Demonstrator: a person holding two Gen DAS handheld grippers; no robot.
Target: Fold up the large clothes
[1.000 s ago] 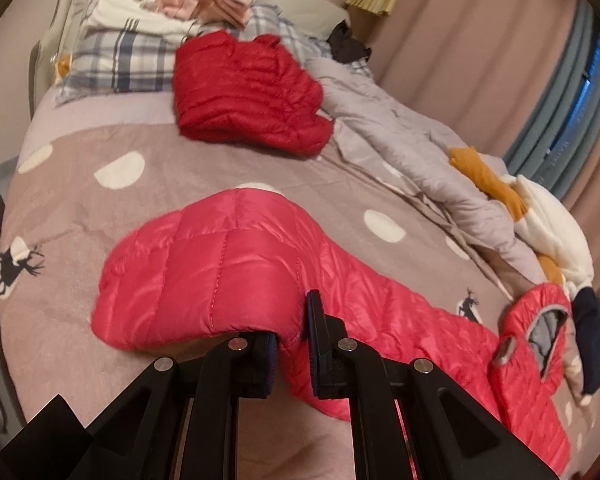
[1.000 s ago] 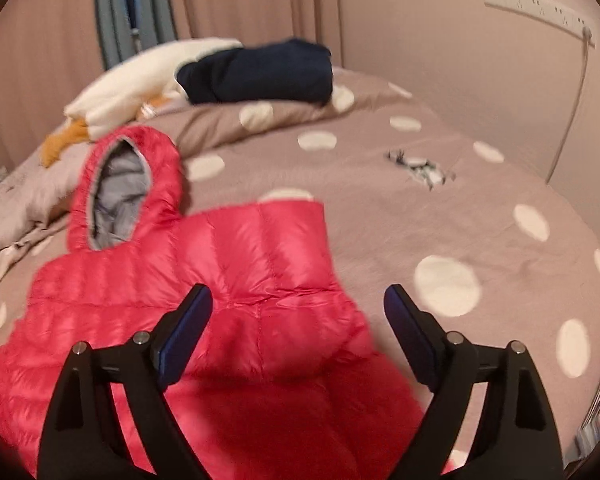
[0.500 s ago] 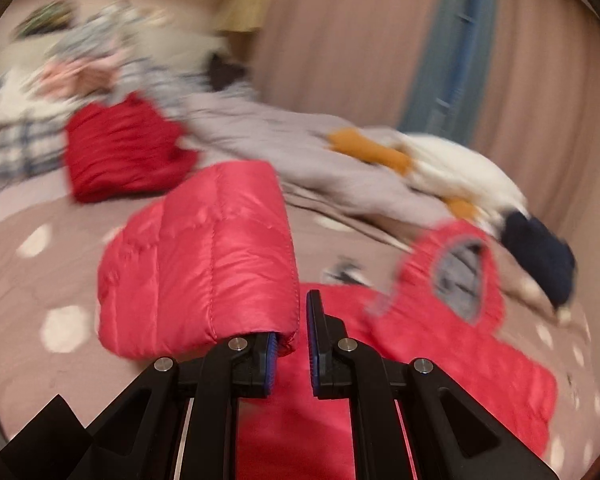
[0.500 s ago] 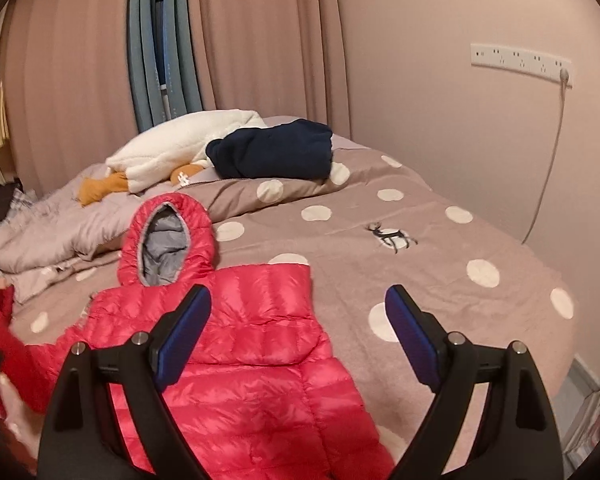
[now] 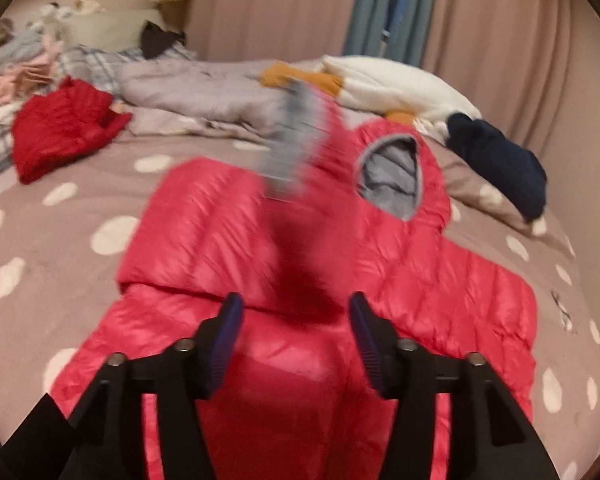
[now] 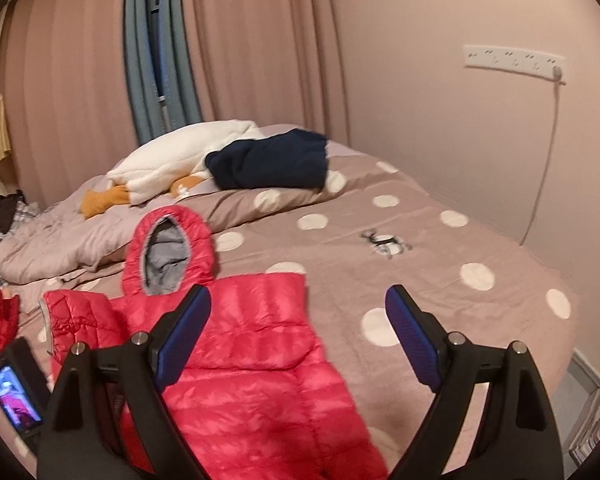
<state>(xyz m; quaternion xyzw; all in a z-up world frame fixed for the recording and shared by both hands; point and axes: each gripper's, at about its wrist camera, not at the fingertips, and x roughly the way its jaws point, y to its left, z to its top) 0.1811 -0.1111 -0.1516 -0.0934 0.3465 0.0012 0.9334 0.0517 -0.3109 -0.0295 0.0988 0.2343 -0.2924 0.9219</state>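
Both grippers, left (image 5: 294, 326) and right (image 6: 298, 330), have jaws apart, so the unheld sleeve (image 5: 204, 220) on the jacket (image 6: 260, 360) may slide open.

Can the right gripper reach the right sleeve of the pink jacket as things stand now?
Probably yes. The right gripper is open and empty, and the right sleeve of the pink jacket lies flat on the bed just ahead of it, with nothing on top.
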